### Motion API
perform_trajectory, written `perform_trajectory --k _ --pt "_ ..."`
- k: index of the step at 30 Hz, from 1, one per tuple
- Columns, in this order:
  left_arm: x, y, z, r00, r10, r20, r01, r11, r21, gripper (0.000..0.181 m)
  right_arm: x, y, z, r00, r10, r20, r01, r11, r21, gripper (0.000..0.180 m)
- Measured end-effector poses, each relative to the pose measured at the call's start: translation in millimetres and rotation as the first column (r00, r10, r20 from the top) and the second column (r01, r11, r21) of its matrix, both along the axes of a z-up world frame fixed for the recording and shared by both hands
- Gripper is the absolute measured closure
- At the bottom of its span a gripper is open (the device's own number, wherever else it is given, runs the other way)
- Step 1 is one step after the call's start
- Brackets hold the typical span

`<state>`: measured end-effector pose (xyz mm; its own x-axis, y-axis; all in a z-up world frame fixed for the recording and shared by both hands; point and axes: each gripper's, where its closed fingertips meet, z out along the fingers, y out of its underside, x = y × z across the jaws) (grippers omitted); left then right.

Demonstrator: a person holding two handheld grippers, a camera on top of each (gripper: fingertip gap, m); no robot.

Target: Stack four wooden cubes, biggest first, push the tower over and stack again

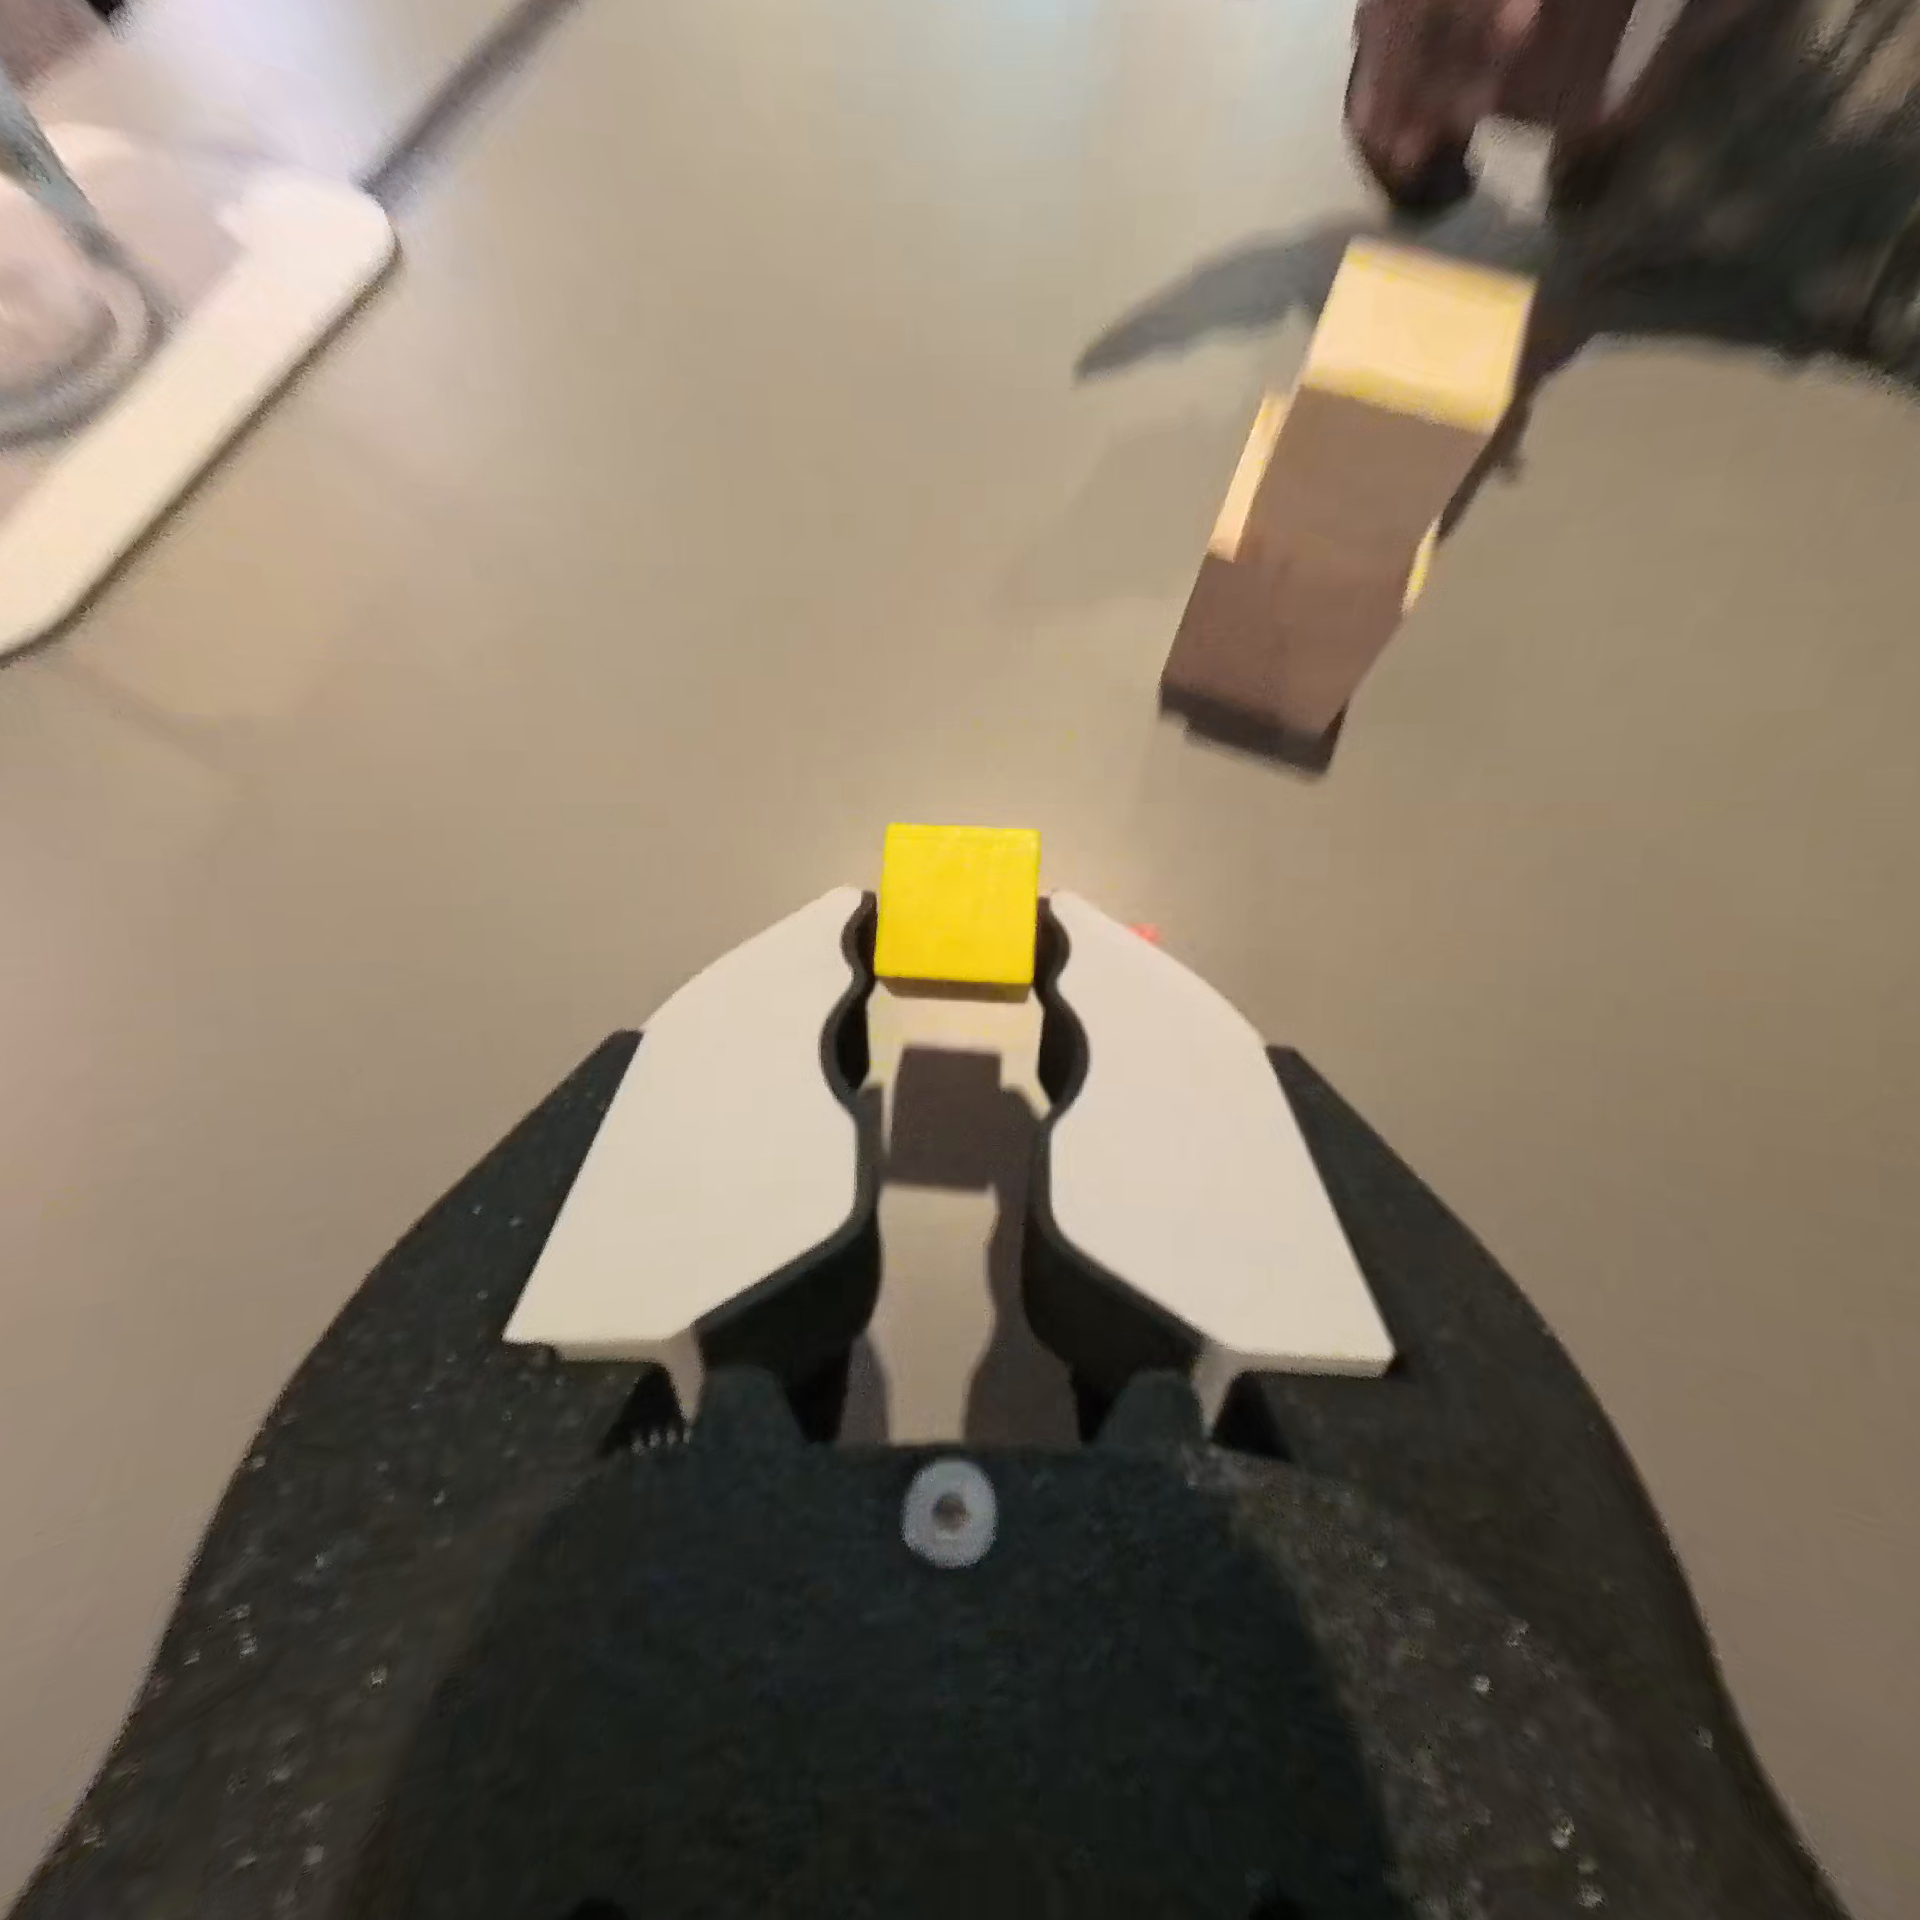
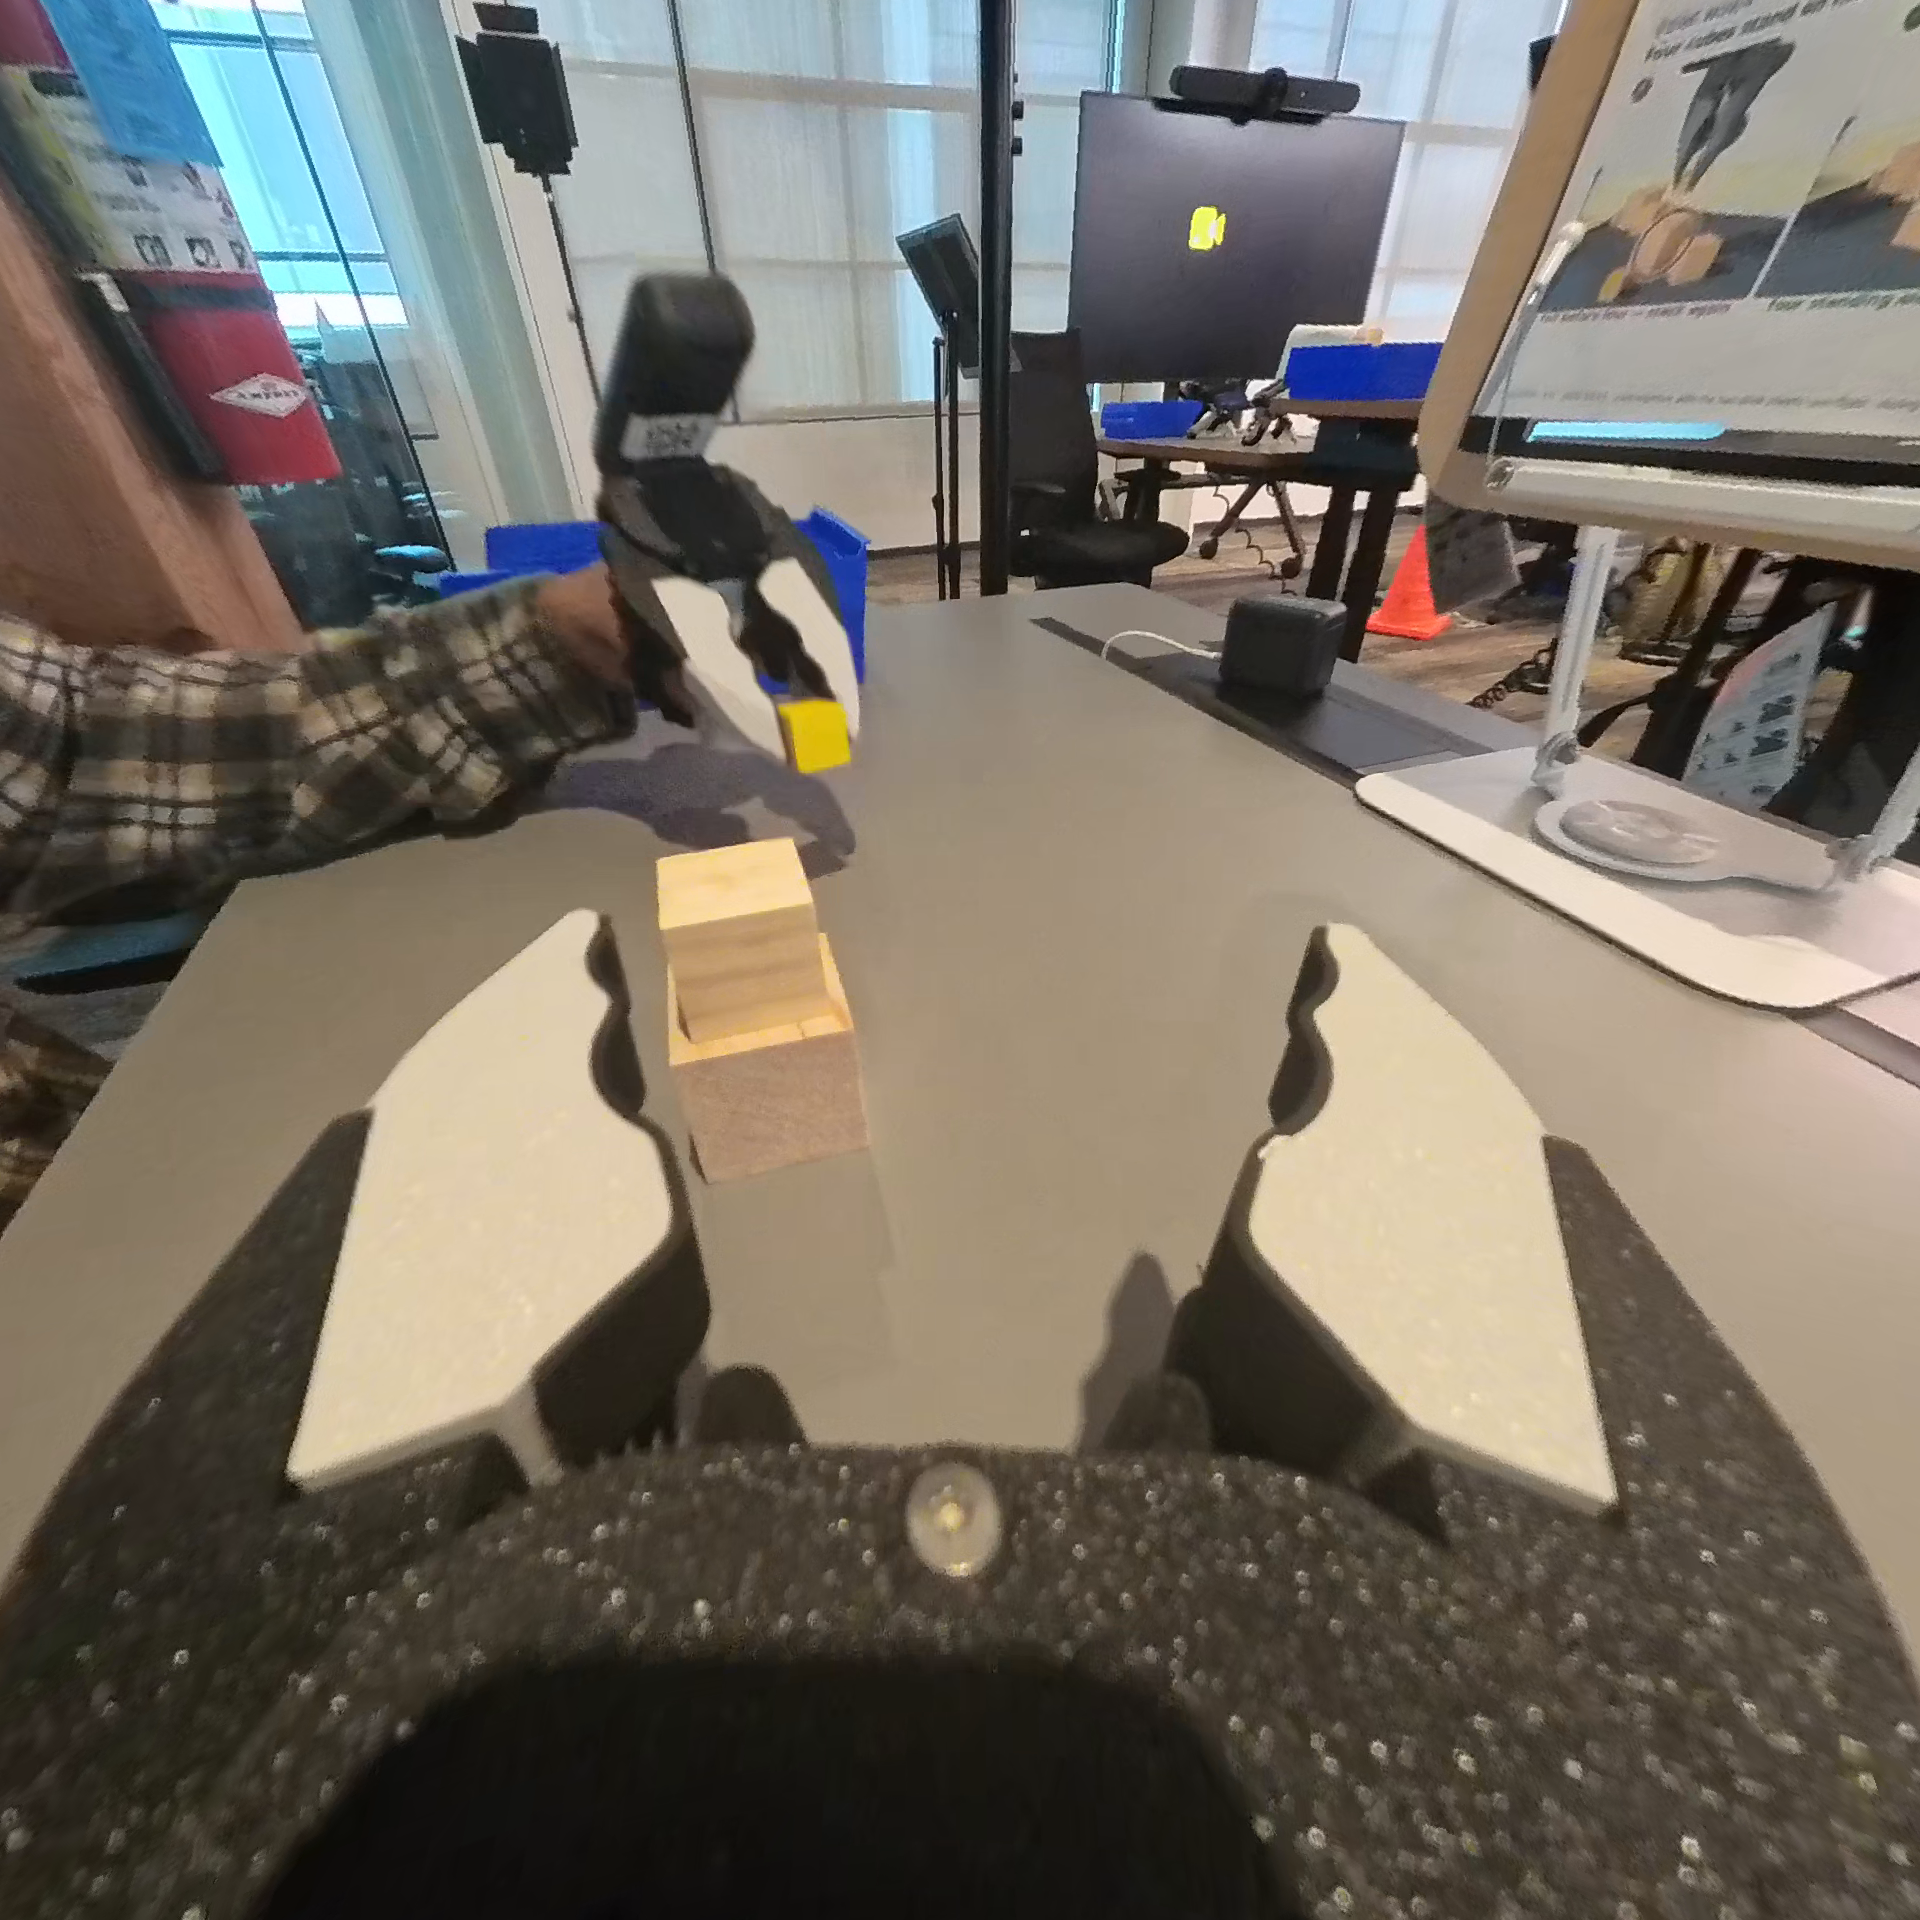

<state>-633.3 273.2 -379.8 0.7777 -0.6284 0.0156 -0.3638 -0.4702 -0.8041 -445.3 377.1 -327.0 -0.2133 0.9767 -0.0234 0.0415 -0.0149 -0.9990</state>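
Note:
My left gripper (image 1: pixel 956 920) is shut on a small yellow cube (image 1: pixel 956 904) and holds it above the grey table (image 1: pixel 623 623). The right wrist view shows this gripper (image 2: pixel 821 717) with the yellow cube (image 2: pixel 816 735) just beyond a tower of plain wooden cubes (image 2: pixel 764 1008). The tower stands with the biggest cube (image 2: pixel 779 1107) at the bottom and smaller ones on top, slightly offset. In the left wrist view the tower (image 1: pixel 1340 520) is blurred, at the upper right. My right gripper (image 2: pixel 966 935) is open and empty, with the tower near its left finger.
A white monitor stand base (image 2: pixel 1662 894) sits on the table at the right and also shows in the left wrist view (image 1: pixel 156 364). A small black box (image 2: pixel 1283 644) is at the far edge. A plaid sleeve (image 2: pixel 260 727) reaches in from the left. The grippers' ends are close to 25 cm from one another.

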Motion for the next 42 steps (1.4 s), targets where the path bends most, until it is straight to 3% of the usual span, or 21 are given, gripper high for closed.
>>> perform_trajectory --k 1,5,11,19,42 --pt "11 1 15 1.000 -0.001 0.016 0.001 1.000 0.012 0.152 1 1 1 1.000 -0.004 -0.004 0.004 1.000 -0.003 0.061" --pt "66 10 54 0.997 -0.061 -0.044 0.062 0.998 0.019 0.152 2 4 -2 1.000 -0.010 0.005 0.010 1.000 -0.009 0.062" --pt "129 21 49 0.974 -0.209 -0.083 0.204 0.977 -0.066 0.152 3 2 -4 1.000 -0.005 0.016 0.005 1.000 -0.012 0.062" --pt "138 31 29 0.969 -0.232 -0.086 0.220 0.967 -0.126 0.152 7 4 -1 1.000 -0.005 0.007 0.005 1.000 -0.009 0.063" --pt "146 33 24 0.961 -0.256 -0.109 0.244 0.963 -0.112 0.152 7 4 -3 1.000 -0.001 0.012 0.001 1.000 -0.015 0.064"
